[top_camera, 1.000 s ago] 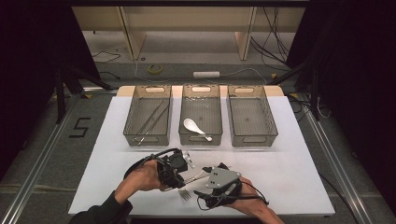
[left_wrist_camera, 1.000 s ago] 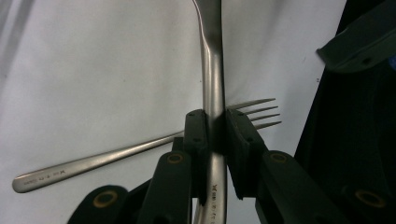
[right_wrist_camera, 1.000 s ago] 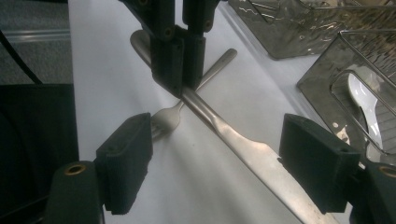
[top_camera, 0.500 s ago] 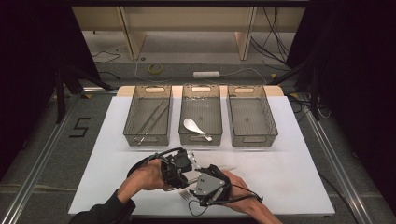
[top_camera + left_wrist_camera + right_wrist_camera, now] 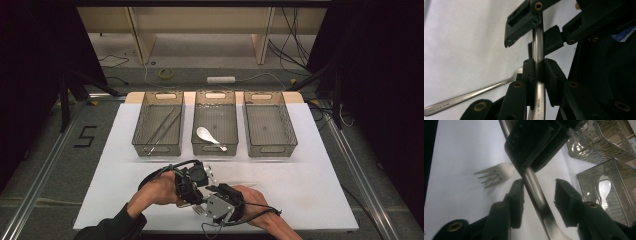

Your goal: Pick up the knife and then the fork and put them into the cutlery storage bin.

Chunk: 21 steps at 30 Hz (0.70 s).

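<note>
My left gripper (image 5: 539, 66) is shut on the handle of a steel utensil (image 5: 538, 42), which runs straight up between its jaws. My right gripper (image 5: 537, 187) is open, with one jaw on each side of that same handle (image 5: 534, 185) and a gap at the right jaw. In the high view the left gripper (image 5: 192, 181) and the right gripper (image 5: 220, 204) meet near the table's front edge. A steel fork (image 5: 495, 173) lies flat on the white table just beside them; its handle (image 5: 471, 94) shows in the left gripper view.
Three clear bins stand in a row at the back. The left bin (image 5: 145, 142) holds long thin metal pieces, the middle bin (image 5: 216, 95) a white spoon (image 5: 206, 134), and the right bin (image 5: 264, 122) nothing. The white mat (image 5: 310, 180) covers the table.
My right gripper has moved left and toward the front edge, up to the left gripper, so its jaws now straddle the held handle. The left gripper has barely moved.
</note>
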{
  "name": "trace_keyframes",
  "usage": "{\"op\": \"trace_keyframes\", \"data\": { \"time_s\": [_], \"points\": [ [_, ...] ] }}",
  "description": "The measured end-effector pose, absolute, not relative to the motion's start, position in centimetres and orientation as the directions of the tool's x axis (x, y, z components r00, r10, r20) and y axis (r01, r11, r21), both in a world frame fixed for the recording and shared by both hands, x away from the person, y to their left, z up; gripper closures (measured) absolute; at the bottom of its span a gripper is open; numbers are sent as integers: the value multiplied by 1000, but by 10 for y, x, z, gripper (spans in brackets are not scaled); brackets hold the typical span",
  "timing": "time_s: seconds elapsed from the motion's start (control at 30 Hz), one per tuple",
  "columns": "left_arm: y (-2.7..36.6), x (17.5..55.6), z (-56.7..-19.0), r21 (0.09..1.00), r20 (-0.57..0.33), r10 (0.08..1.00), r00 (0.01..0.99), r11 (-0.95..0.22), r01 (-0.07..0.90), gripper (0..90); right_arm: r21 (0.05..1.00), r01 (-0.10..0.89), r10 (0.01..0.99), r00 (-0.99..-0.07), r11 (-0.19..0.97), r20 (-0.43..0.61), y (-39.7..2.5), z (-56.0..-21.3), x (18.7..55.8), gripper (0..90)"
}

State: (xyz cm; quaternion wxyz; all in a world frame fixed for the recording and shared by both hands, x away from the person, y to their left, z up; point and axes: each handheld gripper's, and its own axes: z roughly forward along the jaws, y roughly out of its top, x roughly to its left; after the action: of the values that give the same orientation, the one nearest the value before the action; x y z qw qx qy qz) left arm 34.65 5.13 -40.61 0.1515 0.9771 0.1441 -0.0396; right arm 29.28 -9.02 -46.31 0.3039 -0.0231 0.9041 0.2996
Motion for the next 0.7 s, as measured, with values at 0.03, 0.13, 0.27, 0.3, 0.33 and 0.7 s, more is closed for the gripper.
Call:
{"op": "trace_keyframes", "data": {
  "time_s": [0.03, 0.13, 0.27, 0.3, 0.33, 0.7],
  "points": [
    [51, 347, -406, 284, -122, 270, 955, -913, 294, 785, 526, -228, 137, -813, 819, -566, -90, -463, 292, 658],
    [52, 348, -406, 284, -125, 272, 954, -912, 297, 785, 475, -281, 77, -794, 834, -603, -91, -463, 292, 711],
    [52, 349, -407, 279, -130, 268, 955, -914, 294, 783, 438, -325, 31, -773, 838, -633, -90, -465, 291, 742],
    [51, 349, -407, 282, -129, 265, 956, -914, 291, 782, 430, -334, 22, -769, 839, -639, -90, -465, 291, 754],
    [51, 349, -407, 286, -132, 263, 956, -913, 291, 782, 439, -311, 39, -779, 843, -626, -89, -467, 288, 767],
    [55, 351, -403, 357, -103, 275, 956, -887, 294, 706, 420, -337, -16, -796, 843, -605, -95, -467, 292, 816]
  ]
}}
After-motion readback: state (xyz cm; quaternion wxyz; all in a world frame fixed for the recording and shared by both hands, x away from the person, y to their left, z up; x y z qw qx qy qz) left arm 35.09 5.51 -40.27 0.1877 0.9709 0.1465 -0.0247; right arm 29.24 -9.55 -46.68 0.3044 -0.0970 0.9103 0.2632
